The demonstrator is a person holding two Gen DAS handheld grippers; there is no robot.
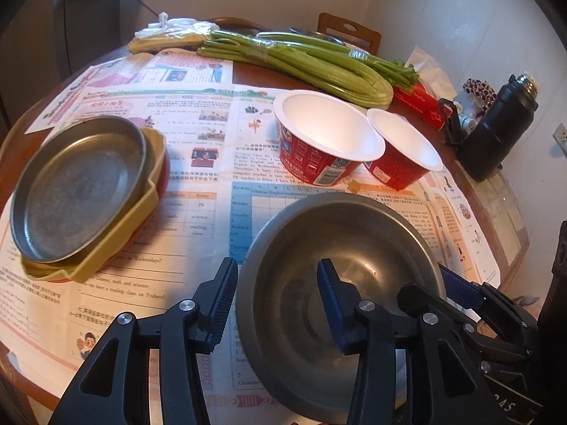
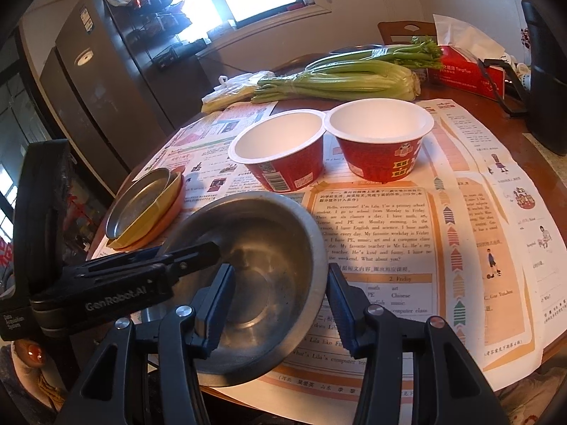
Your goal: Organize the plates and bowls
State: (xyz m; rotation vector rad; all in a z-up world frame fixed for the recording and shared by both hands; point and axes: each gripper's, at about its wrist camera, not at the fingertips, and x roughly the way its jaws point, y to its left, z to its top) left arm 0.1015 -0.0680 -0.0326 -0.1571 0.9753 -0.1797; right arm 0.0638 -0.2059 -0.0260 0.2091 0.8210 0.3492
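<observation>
A steel bowl (image 1: 340, 283) sits on newspaper at the table's near edge; it also shows in the right wrist view (image 2: 255, 276). My left gripper (image 1: 276, 301) is open and straddles the bowl's left rim. My right gripper (image 2: 280, 304) is open and straddles its right rim. Neither is closed on it. A stack of a steel plate (image 1: 74, 191), a yellow plate (image 1: 117, 233) and a red plate stands to the left. Two red paper bowls (image 1: 326, 138) (image 1: 404, 148) stand behind the steel bowl.
Celery (image 1: 304, 60), a plastic bag (image 1: 170, 28), a red tissue box (image 2: 464, 67) and a black flask (image 1: 499, 131) lie at the back of the round table (image 1: 255, 71). A chair (image 1: 347, 32) stands behind. A dark cabinet (image 2: 88, 81) is at left.
</observation>
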